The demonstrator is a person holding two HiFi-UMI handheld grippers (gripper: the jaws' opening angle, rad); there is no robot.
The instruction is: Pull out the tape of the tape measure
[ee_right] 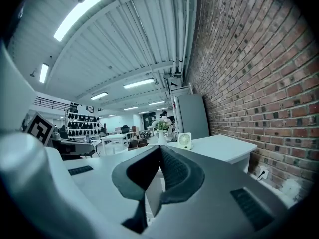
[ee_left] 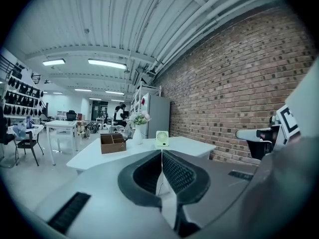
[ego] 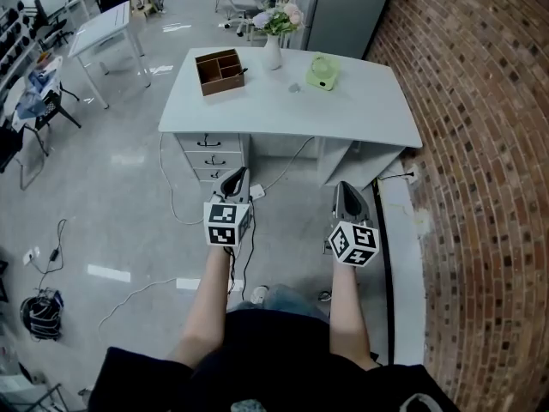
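Long ceiling lights (ee_left: 106,63) above and ahead of the left gripper (ee_left: 161,152) give bright, even, cool light. The pale floor (ego: 129,230) to its left carries soft glare. Shadows are faint, and deepest under the desk (ego: 283,110) ahead. Both gripper views bulge, bending the brick wall (ee_right: 249,73) beside the right gripper (ee_right: 160,148) and blackening the corners. The grippers' near shells look soft.

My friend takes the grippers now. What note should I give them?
Left gripper: shut, empty, in the air short of the desk.
Right gripper: shut, empty, beside it.
Things: the desk holds a wooden box, a flower vase and a small green fan; no tape measure can be made out.
Done: nothing yet.
Left: find the tape measure, hold it, pull out its tape.
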